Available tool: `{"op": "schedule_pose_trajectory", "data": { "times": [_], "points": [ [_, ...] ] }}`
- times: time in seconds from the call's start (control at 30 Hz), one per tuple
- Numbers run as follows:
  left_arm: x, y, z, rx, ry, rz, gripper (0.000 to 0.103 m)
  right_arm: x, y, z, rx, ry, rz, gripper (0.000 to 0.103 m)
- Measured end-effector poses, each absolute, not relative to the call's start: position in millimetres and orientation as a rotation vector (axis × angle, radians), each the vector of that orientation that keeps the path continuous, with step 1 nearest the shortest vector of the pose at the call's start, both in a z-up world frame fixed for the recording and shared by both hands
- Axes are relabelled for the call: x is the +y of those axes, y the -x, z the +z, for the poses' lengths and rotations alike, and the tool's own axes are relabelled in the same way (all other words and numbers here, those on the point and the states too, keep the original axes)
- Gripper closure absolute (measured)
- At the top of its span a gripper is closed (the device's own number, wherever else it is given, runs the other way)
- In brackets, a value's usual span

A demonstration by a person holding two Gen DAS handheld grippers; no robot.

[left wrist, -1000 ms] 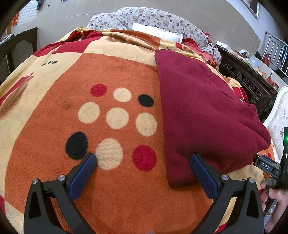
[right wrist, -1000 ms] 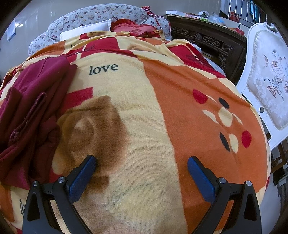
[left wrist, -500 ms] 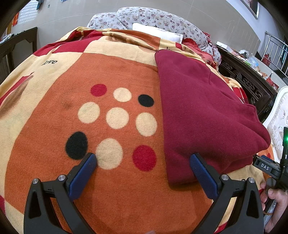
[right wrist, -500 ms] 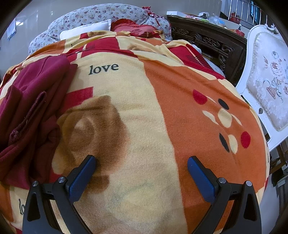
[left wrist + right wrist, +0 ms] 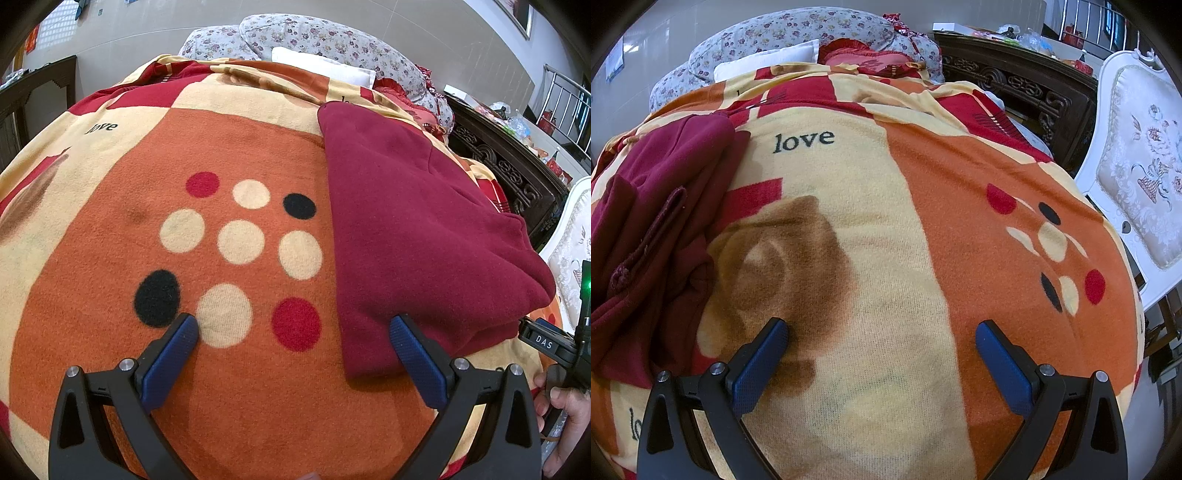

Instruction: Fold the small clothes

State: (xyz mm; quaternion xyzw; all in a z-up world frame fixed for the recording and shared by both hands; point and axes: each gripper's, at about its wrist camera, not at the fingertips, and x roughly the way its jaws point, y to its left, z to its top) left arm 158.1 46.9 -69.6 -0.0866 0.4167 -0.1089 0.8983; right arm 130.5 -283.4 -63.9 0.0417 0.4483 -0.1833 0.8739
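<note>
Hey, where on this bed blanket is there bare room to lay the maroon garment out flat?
Left of the maroon garment, the orange panel with the dots is bare, under the open left tongs. On its other side, the cream rose panel below the "love" print is bare under the open right tongs. The pillows crowd the head end.

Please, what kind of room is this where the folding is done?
Most likely a home bedroom. The dark red garment lies on a bed spread with a patterned fleece blanket; floral pillows sit at its head, and a carved dark wooden cabinet and a white upholstered chair stand beside it.
</note>
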Motion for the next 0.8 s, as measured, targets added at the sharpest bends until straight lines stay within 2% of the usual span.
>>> {"op": "schedule_pose_trajectory", "data": {
  "times": [0.8],
  "points": [
    [46.3,-157.4,-70.1,0.864,0.182,-0.226,0.000,-282.1,-129.7,-64.8,0.936,-0.099,-0.378,0.000]
  ]
}}
